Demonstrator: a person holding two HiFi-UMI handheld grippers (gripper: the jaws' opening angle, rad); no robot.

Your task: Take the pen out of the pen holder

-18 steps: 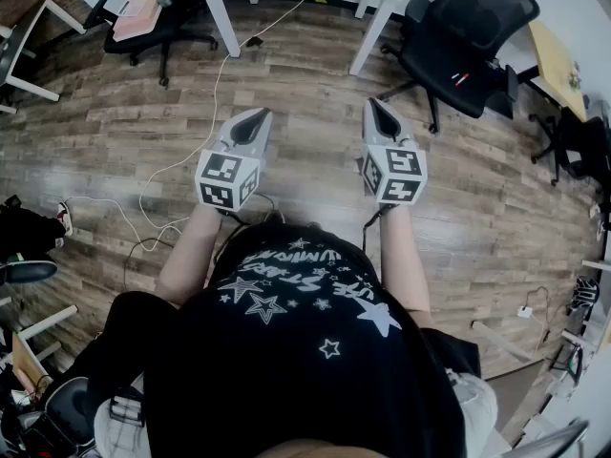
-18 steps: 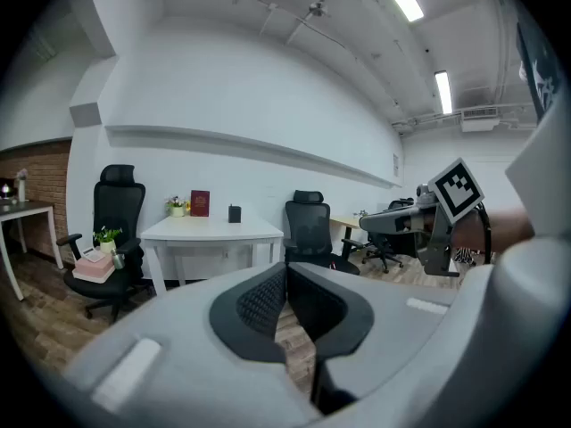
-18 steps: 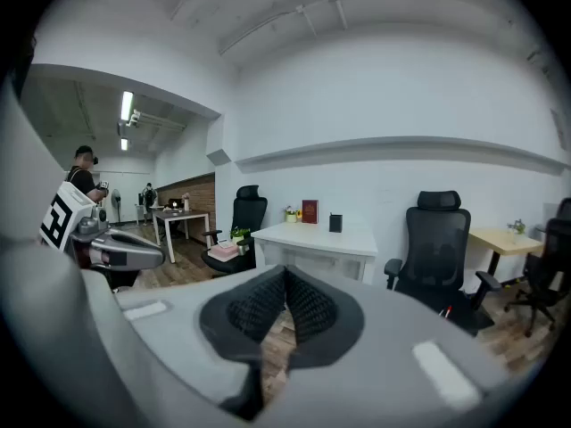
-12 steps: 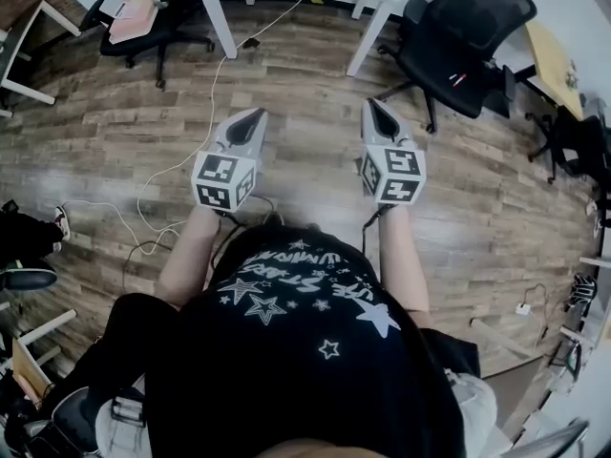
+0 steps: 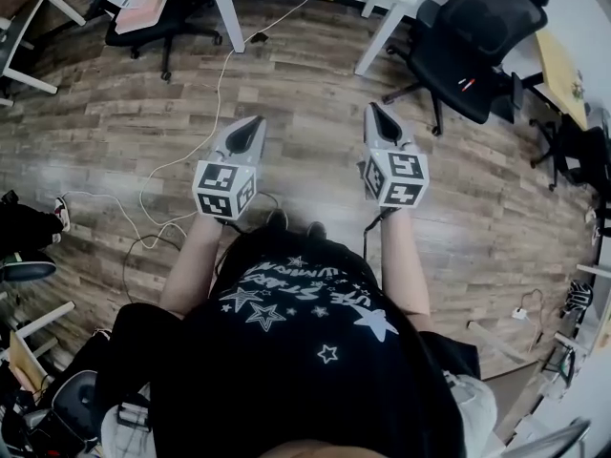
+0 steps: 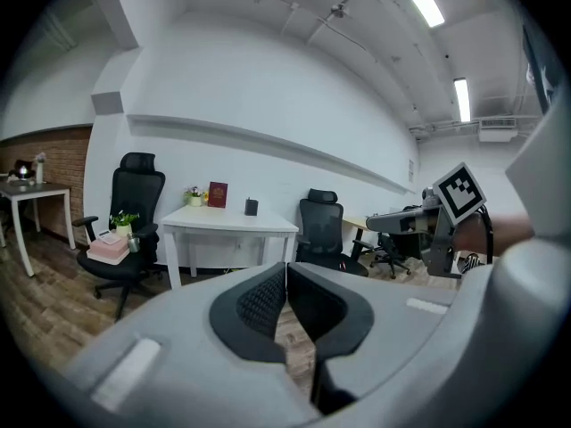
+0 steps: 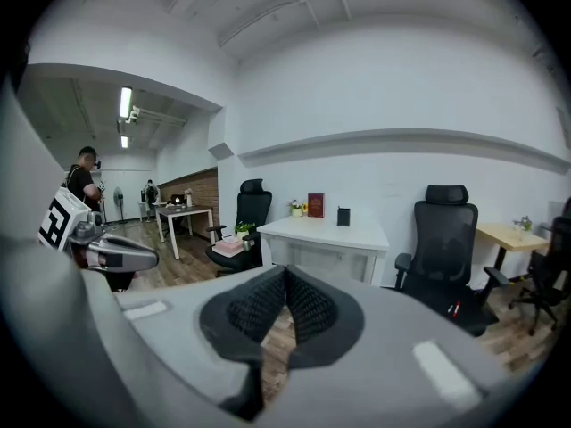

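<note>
The pen cannot be made out in any view. Only the pen holder (image 6: 251, 207) is seen, a small dark cup standing on the white table (image 6: 223, 227) beside a red book (image 6: 217, 194) and a small potted plant (image 6: 194, 195). In the head view the table is cut off by the upper edge, so its top and the holder are not shown there. The lower part of that view is filled by the person's dark shirt (image 5: 305, 351), and the feet are mostly hidden.

The left gripper (image 5: 250, 122) and the right gripper (image 5: 373, 111) are held side by side above the wooden floor (image 5: 305, 74), well apart from the table. Both pairs of jaws are pressed together at the tips, with nothing gripped between them.

An open stretch of floor is left between the grippers and the table, crossed by a white cable (image 5: 216, 93). The table is flanked by a black office chair (image 5: 473, 36) on the right and by another chair (image 5: 153, 12), loaded with pink items, on the left.
</note>
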